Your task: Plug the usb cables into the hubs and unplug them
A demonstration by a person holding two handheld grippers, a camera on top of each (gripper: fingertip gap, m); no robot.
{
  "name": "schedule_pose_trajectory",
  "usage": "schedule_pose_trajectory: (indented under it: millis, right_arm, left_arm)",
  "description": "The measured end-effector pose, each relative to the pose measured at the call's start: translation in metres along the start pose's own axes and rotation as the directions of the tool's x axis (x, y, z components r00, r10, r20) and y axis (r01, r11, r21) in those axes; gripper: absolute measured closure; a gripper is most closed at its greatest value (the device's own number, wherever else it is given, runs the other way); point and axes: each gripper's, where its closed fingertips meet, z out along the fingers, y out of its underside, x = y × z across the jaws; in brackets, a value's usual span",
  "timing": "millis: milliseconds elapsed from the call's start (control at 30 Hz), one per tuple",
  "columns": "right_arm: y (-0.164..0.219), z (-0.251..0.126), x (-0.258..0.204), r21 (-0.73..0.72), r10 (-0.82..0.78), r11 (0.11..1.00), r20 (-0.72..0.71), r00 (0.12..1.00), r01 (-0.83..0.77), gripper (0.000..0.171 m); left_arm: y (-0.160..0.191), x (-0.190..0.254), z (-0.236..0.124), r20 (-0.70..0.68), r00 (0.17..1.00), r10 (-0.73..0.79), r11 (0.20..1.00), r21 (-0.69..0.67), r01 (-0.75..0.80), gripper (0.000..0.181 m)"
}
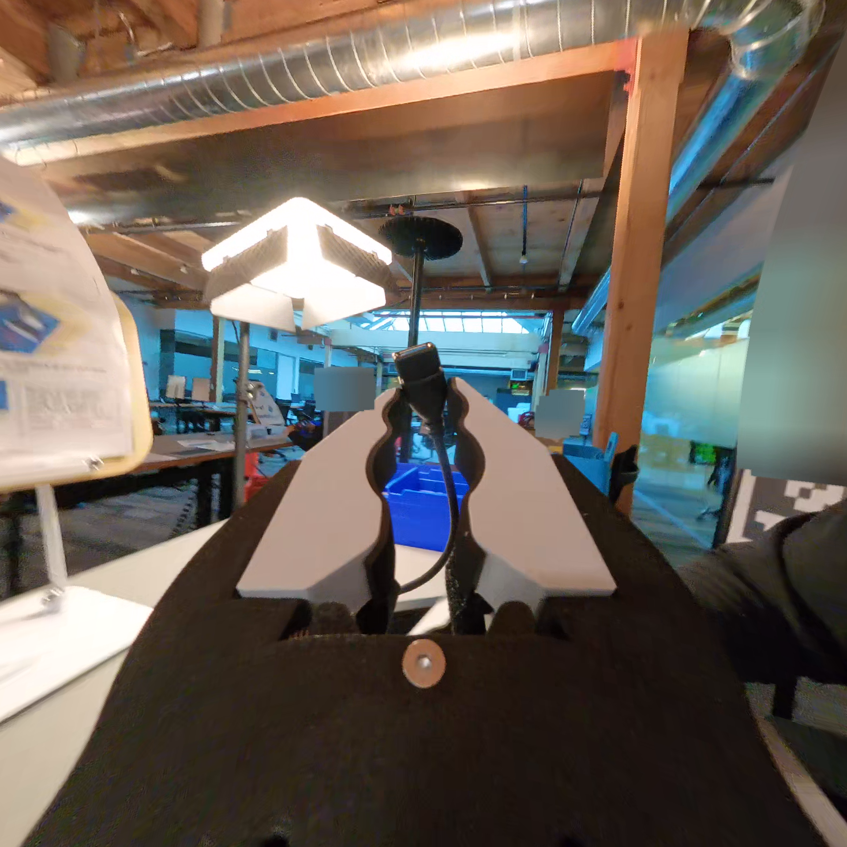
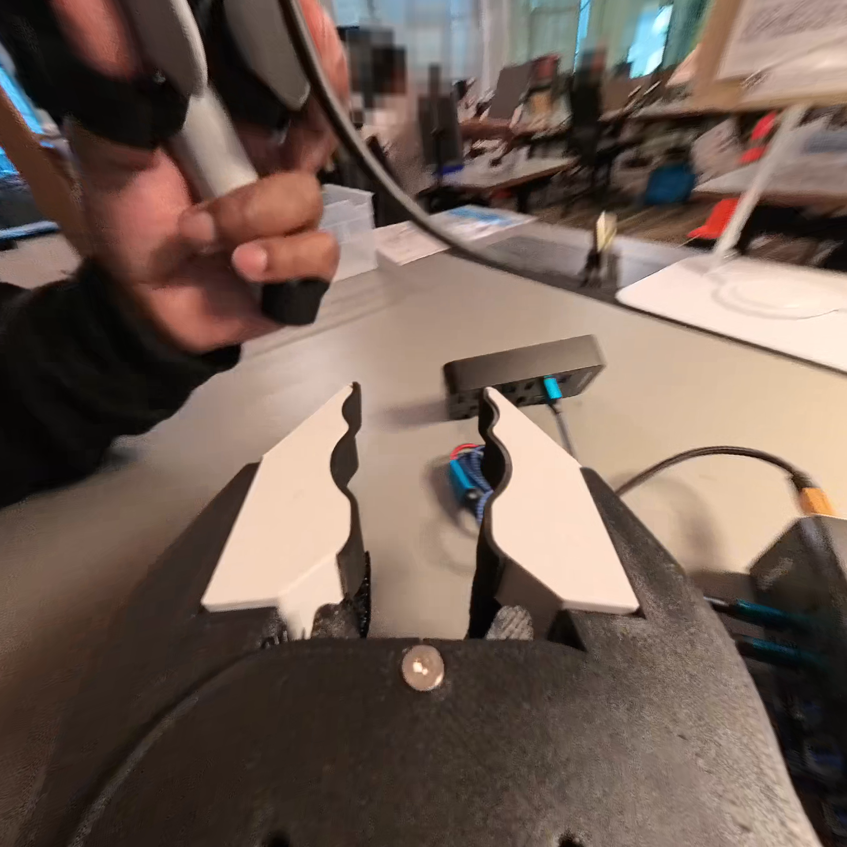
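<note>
The left gripper (image 1: 419, 398) is tilted up toward the ceiling, and its two white fingers (image 1: 339, 486) are pinched onto a black cable (image 1: 447, 495) just behind its plug (image 1: 415, 364), which sticks out past the fingertips and points upward. The cable curves back down between the fingers toward the gripper body. In the right wrist view the hand (image 2: 220, 238) holding that left gripper shows at the upper left, raised above the grey table (image 2: 321, 412), fingers wrapped round a white handle, dark sleeve below; the black cable (image 2: 376, 160) swings down from it in an arc toward the far right. The right gripper (image 2: 419, 396) is held low and nearly level over the table, its fingers spread apart with nothing between them, aimed at a dark hub (image 2: 522, 371) lying flat a little ahead. A blue plug (image 2: 552, 385) sits in the hub's near face. A coiled blue cable (image 2: 463, 476) lies on the table between the fingers and the hub, partly hidden by the right finger. A second dark box (image 2: 797, 554) with an orange plug (image 2: 816, 502) sits at the right edge.
</note>
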Motion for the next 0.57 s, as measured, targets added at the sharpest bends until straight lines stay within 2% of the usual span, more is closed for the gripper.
schedule_pose_trajectory:
  millis: [33,167,333,433,567]
  right_arm:
    - [0.0,-0.001,0.003,0.008,-0.017,1.0,-0.03,0.999,0.018,0.117]
    - [0.003,-0.009,0.005,-0.011,-0.109,0.994,-0.11,0.988,0.109,0.119]
    - [0.011,-0.017,0.015,-0.078,-0.188,0.981,-0.201,0.961,0.175,0.125]
    - [0.012,-0.02,0.024,-0.089,-0.164,0.985,-0.223,0.961,0.148,0.126]
    - [0.013,-0.019,0.027,-0.084,-0.076,0.995,-0.172,0.982,0.062,0.126]
  left_arm:
    - [0.01,0.002,-0.003,0.003,0.999,-0.035,0.999,0.009,0.035,0.161]
    - [0.043,0.01,-0.007,-0.001,0.985,-0.171,0.985,0.006,0.171,0.161]
    - [0.051,0.019,-0.004,-0.058,0.971,-0.232,0.973,-0.001,0.232,0.161]
    - [0.047,0.029,-0.003,-0.109,0.959,-0.263,0.964,0.02,0.267,0.161]
    - [0.044,0.048,-0.004,-0.219,0.939,-0.265,0.961,0.021,0.276,0.161]
